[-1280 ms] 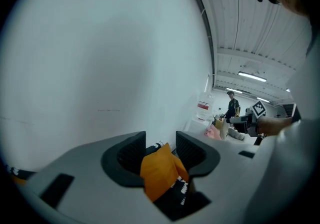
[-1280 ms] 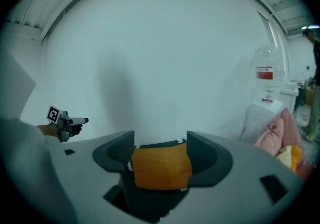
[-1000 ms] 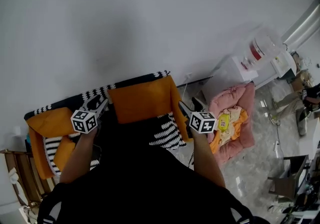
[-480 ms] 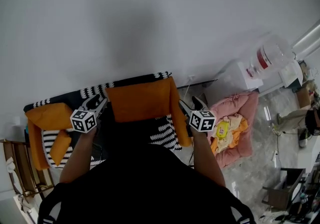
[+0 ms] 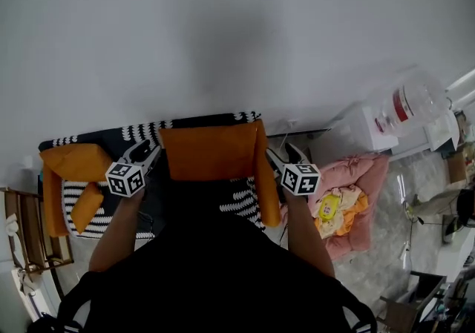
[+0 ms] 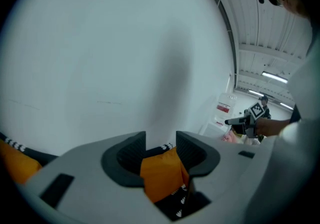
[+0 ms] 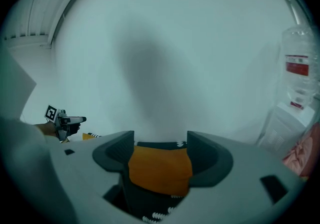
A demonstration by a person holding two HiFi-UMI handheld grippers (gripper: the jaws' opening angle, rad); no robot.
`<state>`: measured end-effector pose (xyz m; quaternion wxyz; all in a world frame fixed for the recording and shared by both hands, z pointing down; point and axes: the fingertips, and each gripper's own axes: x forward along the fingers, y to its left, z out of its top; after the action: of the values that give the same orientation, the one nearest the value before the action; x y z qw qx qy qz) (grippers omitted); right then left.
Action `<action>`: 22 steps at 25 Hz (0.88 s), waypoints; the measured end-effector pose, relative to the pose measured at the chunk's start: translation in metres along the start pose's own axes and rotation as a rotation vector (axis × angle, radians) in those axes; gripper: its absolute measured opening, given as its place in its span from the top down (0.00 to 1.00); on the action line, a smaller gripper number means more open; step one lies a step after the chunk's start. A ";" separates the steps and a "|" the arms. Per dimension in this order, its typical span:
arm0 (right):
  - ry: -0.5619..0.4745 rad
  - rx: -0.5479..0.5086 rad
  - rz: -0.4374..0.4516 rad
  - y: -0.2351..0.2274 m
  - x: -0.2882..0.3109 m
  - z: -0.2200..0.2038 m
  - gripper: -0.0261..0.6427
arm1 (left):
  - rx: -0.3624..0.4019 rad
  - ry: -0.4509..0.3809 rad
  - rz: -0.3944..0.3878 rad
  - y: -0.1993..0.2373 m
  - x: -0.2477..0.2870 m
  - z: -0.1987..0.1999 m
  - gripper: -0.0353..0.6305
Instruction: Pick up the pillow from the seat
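Observation:
The orange pillow (image 5: pixel 211 150) hangs in the air in front of the person, above the black-and-white patterned seat (image 5: pixel 100 205). My left gripper (image 5: pixel 154 152) is shut on its left edge, and my right gripper (image 5: pixel 269 155) is shut on its right edge. In the left gripper view a fold of the orange pillow (image 6: pixel 160 175) fills the space between the jaws of the left gripper (image 6: pixel 161 148). In the right gripper view the pillow (image 7: pixel 160 168) is pinched the same way by the right gripper (image 7: pixel 160 150). The pillow's lower part is hidden behind the person's dark top.
Another orange cushion (image 5: pixel 70 165) lies on the seat's left end. A pink pet bed (image 5: pixel 356 194) sits on the floor at the right, and a water dispenser with its bottle (image 5: pixel 404 105) stands beyond it. A wooden frame (image 5: pixel 30 231) is at far left. A white wall is ahead.
The pillow stays clamped between both grippers and its top edge has levelled out. The seat, pet bed and dispenser have shifted in the head view as the head moved.

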<state>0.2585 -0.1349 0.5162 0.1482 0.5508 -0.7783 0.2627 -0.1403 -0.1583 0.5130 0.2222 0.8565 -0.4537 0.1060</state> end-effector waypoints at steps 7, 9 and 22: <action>0.037 -0.040 0.070 -0.017 0.023 0.008 0.46 | -0.027 -0.013 0.080 -0.005 -0.001 -0.003 0.66; 0.044 -0.047 0.089 -0.023 0.029 0.010 0.46 | -0.034 -0.016 0.104 -0.006 -0.002 -0.004 0.66; 0.097 -0.081 0.175 -0.062 0.071 0.019 0.46 | -0.092 -0.015 0.210 -0.014 0.013 -0.012 0.65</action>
<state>0.2922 -0.2171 0.5527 0.1841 0.4609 -0.8253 0.2693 -0.1212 -0.1550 0.5243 0.2455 0.7938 -0.5470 0.1015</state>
